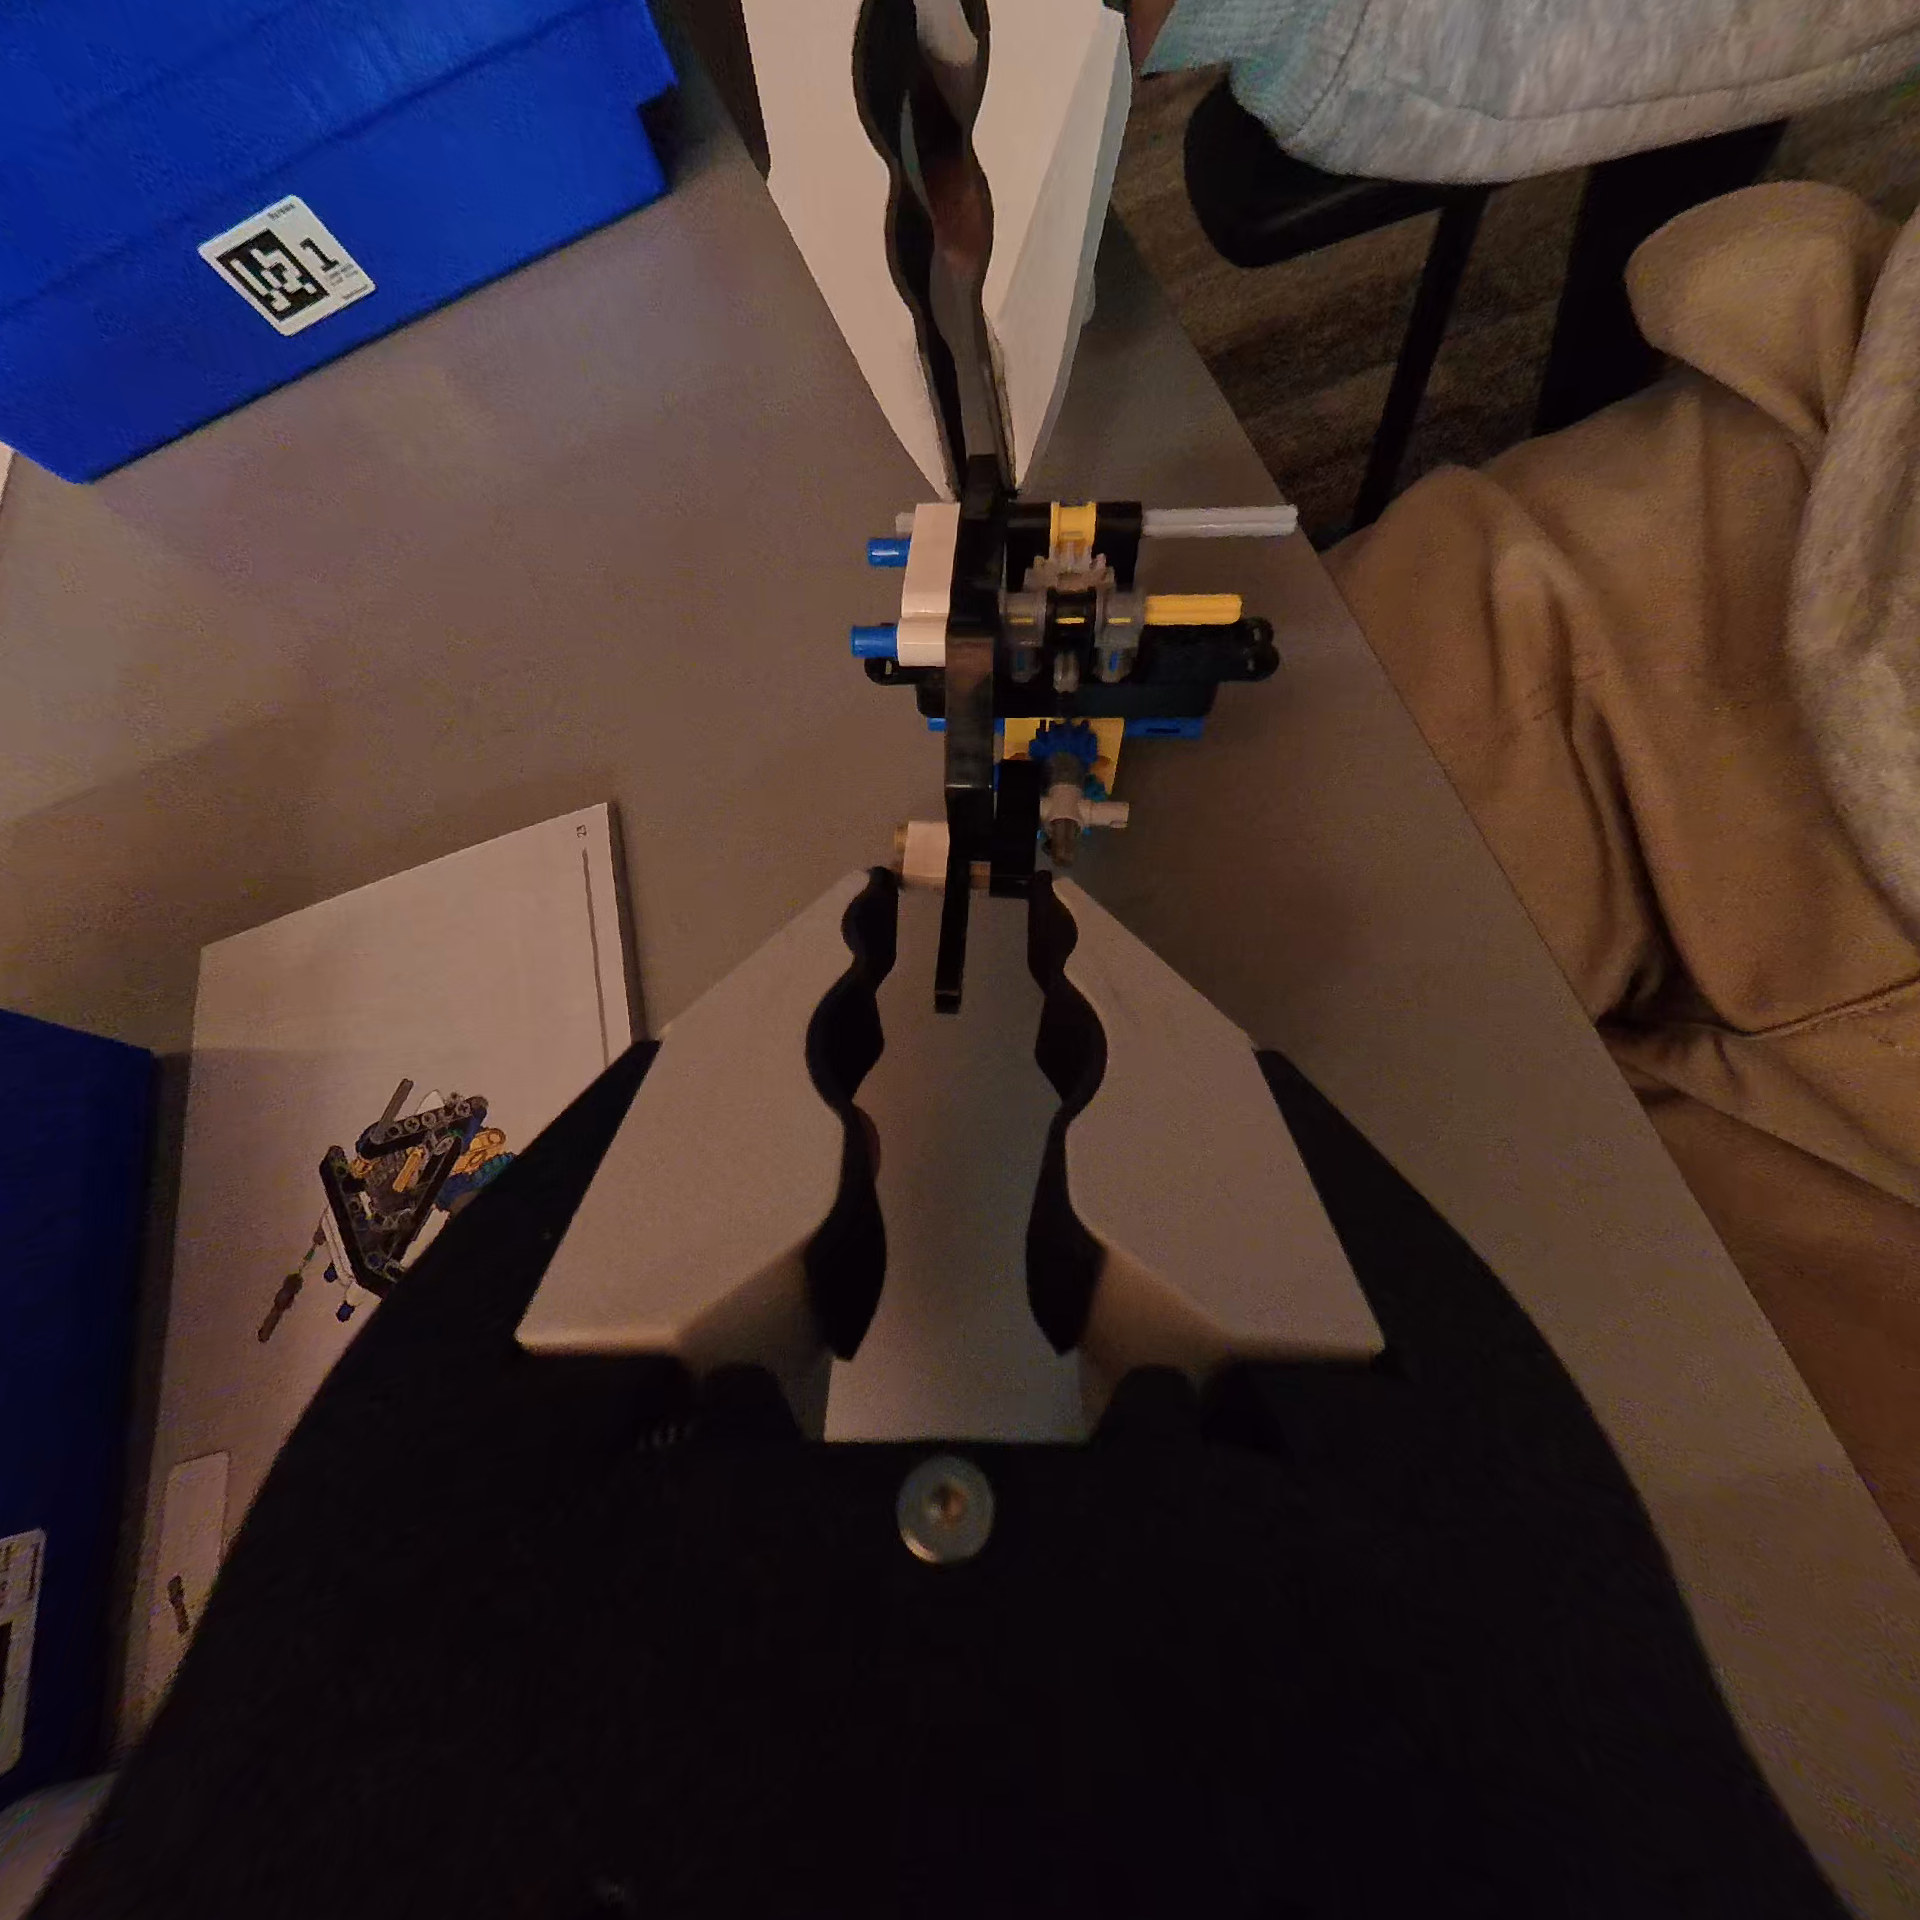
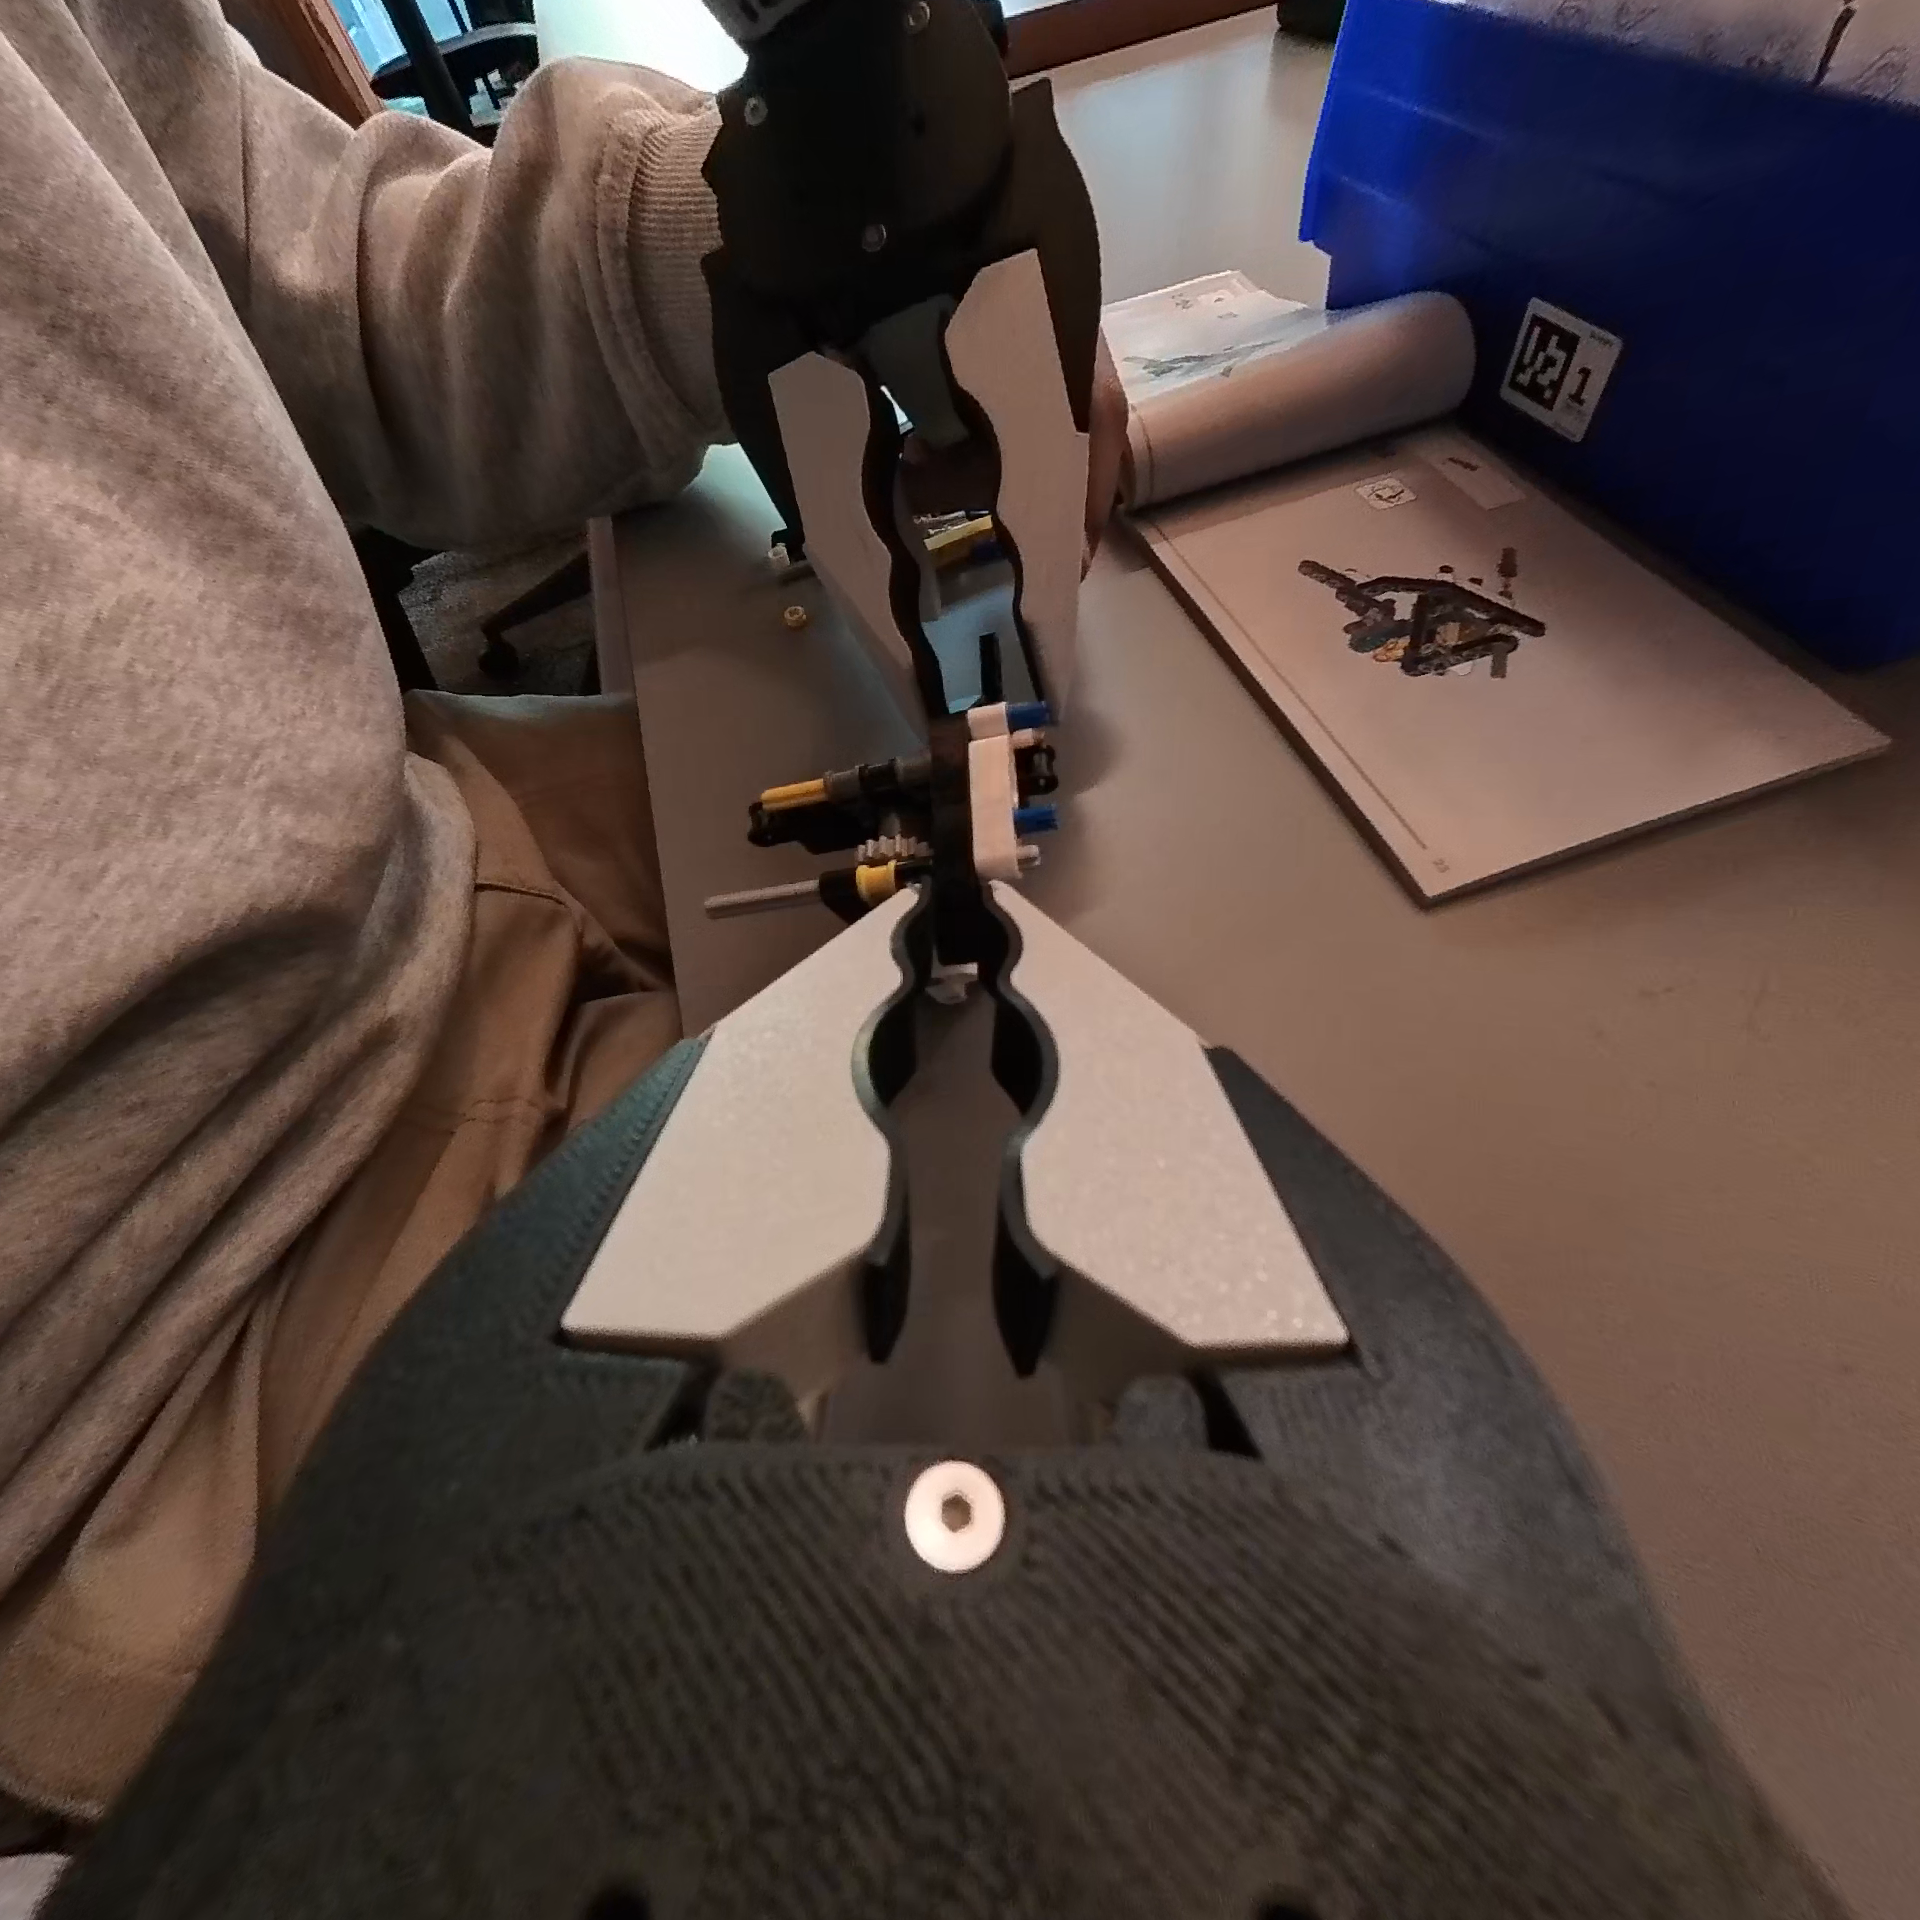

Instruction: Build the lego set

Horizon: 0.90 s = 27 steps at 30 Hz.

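Lego assembly (image 1: 1049, 644), black beams with white, yellow and blue pins, held in the air above the counter (image 1: 520, 623) edge, between both tools. Right hand-held gripper (image 2: 958, 935) pinches one end of its black frame, probably as anchor. Left hand-held gripper (image 1: 961, 883) grips the opposite end, fingers closed onto the beam there, seemingly to press or steady. Open instruction booklet (image 2: 1507, 675) lies nearby for reference; blue bin (image 1: 260, 208) behind.

- My left gripper (image 1: 961, 883) is reaching up from the bottom of its frame, jaws narrowed onto the lego assembly (image 1: 1039, 644).
- My right gripper (image 2: 958, 935) is gripping its opposite end, jaws nearly closed, pointing toward frame centre.
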Motion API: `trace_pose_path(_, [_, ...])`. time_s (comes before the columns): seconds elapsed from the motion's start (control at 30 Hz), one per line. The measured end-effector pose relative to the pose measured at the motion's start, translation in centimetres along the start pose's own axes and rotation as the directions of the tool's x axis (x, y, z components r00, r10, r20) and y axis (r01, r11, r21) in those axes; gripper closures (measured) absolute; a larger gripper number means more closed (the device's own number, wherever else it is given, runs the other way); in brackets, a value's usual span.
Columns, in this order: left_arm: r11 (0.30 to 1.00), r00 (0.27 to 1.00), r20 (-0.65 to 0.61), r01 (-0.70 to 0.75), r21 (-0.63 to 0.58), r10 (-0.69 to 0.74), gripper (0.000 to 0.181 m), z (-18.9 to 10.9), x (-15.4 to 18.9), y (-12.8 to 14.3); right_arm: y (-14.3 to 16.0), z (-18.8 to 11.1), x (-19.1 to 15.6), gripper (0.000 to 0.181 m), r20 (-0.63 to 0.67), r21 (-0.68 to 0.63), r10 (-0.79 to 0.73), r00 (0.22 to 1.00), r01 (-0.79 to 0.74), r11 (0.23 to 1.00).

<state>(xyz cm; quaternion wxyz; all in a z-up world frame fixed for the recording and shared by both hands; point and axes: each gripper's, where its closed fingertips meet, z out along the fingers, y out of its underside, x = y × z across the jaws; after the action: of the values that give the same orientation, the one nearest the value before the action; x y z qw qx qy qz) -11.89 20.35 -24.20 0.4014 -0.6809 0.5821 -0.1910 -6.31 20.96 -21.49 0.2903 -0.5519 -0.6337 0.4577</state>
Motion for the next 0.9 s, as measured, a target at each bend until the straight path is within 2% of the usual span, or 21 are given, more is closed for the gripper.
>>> trace_pose_path(0.03, [1.000, 1.000, 0.002, 0.000, 0.001, 0.000, 0.157, 0.0, 0.0, 0.0, 0.0, 0.0, 0.0, 0.175, -0.001, 0.000, 0.000, 1.000, 0.000, 1.000])
trace_pose_path(0.33, [1.000, 1.000, 0.004, 0.023, 0.004, -0.023, 0.157, 0.0, -0.2, 0.0, 0.0, 0.0, 0.1, 0.175, -0.007, 0.001, -0.002, 1.000, 0.002, 1.000])
trace_pose_path(0.4, [0.999, 0.999, -0.008, 0.040, 0.002, -0.040, 0.149, 0.1, 0.0, -0.1, 0.0, 0.0, 0.1, 0.175, -0.011, 0.001, -0.003, 1.000, 0.003, 1.000])
trace_pose_path(0.6, [0.996, 0.996, 0.056, 0.070, -0.056, -0.067, 0.125, -0.1, -0.8, 0.7, 0.0, 0.0, 0.2, 0.175, -0.016, 0.006, 0.004, 1.000, -0.004, 1.000])
trace_pose_path(0.77, [0.982, 0.961, 0.204, 0.189, 0.012, -0.188, 0.110, -2.1, -1.6, 0.0, 0.0, -0.1, 0.7, 0.175, -0.057, 0.021, 0.038, 0.998, -0.036, 0.999])
trace_pose_path(0.9, [0.932, 0.846, 0.394, 0.349, 0.101, -0.359, 0.103, -3.2, -1.4, 0.2, 0.1, -0.3, 1.2, 0.175, -0.087, 0.055, 0.107, 0.990, -0.102, 0.993])
